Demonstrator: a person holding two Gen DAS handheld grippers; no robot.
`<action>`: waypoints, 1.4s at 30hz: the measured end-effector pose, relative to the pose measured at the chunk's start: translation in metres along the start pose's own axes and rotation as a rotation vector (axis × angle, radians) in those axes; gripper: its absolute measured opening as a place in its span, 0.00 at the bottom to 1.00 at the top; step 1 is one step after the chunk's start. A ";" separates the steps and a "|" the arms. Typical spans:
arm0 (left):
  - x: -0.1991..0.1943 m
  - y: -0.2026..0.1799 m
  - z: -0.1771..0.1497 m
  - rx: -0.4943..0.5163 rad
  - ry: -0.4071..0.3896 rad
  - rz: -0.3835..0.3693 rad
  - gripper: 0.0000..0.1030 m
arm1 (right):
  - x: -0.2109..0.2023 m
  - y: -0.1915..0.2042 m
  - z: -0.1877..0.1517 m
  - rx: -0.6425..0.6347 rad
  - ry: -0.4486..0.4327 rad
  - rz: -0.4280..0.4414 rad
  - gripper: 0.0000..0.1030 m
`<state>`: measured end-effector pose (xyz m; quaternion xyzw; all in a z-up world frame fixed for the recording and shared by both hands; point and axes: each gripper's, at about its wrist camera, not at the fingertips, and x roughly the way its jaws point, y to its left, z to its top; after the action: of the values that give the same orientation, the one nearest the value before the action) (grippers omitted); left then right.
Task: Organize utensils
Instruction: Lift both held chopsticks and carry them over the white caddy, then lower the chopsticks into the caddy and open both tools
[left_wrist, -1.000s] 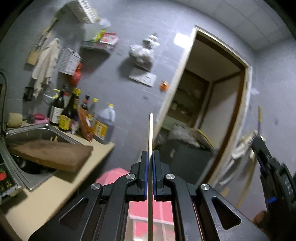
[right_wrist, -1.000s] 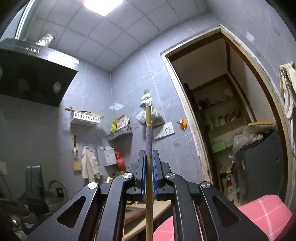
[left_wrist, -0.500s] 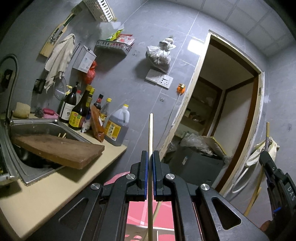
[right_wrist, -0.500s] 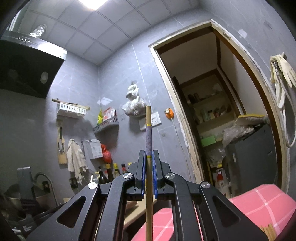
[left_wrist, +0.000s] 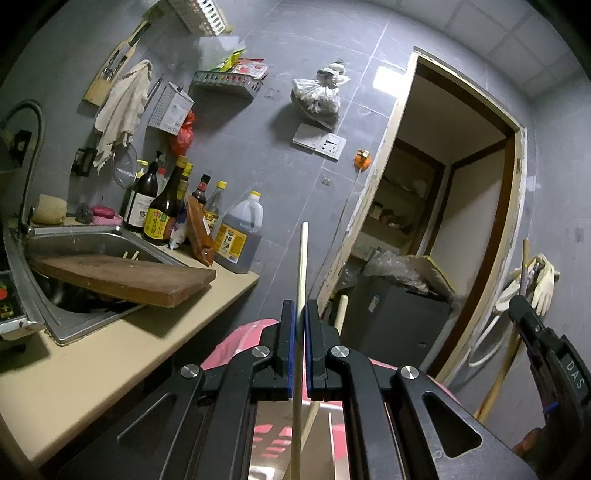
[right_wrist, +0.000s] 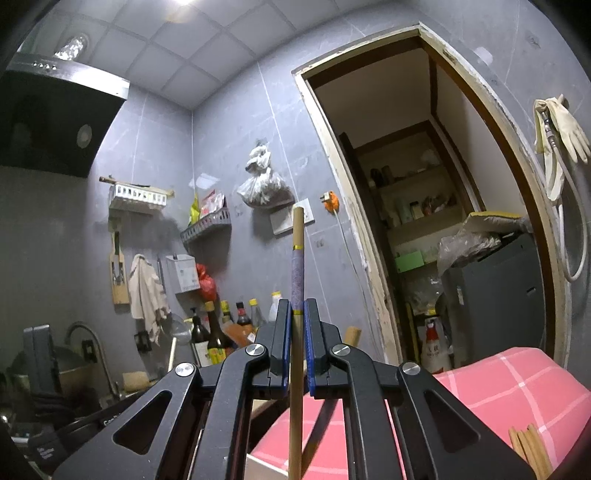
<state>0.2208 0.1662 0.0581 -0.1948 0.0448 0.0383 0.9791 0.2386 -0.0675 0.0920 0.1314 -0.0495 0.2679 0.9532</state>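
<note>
My left gripper (left_wrist: 299, 310) is shut on a thin pale chopstick (left_wrist: 302, 258) that points up and forward, held in the air beside the counter. My right gripper (right_wrist: 298, 308) is shut on a wooden chopstick (right_wrist: 297, 254) with a purple patterned band and gold rings, held upright. The right gripper's body also shows at the right edge of the left wrist view (left_wrist: 546, 354). More wooden chopsticks (right_wrist: 528, 448) lie on a pink checked cloth (right_wrist: 491, 391) at the lower right.
A beige counter (left_wrist: 92, 354) holds a steel sink (left_wrist: 74, 240) with a wooden cutting board (left_wrist: 122, 277) across it, and several sauce bottles (left_wrist: 166, 210). An open doorway (left_wrist: 443, 221) and a dark cabinet (left_wrist: 391, 321) lie ahead. Wall racks (right_wrist: 207, 225) hang behind.
Both grippers have tilted and shifted with their chopsticks still held; the left view now shows more counter and sink, the right view has swung left and lower. The grips are unchanged.
</note>
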 end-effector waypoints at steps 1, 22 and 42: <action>-0.001 -0.001 -0.002 0.009 0.003 0.001 0.03 | -0.001 0.001 0.000 -0.003 0.005 -0.001 0.05; -0.007 -0.019 -0.023 0.104 0.119 0.005 0.08 | -0.014 0.009 -0.010 -0.086 0.130 -0.044 0.12; -0.048 -0.064 -0.003 0.143 0.061 -0.085 0.58 | -0.071 -0.016 0.033 -0.140 0.051 -0.116 0.80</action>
<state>0.1790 0.1030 0.0846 -0.1271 0.0691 -0.0124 0.9894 0.1859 -0.1248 0.1081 0.0604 -0.0361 0.2114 0.9749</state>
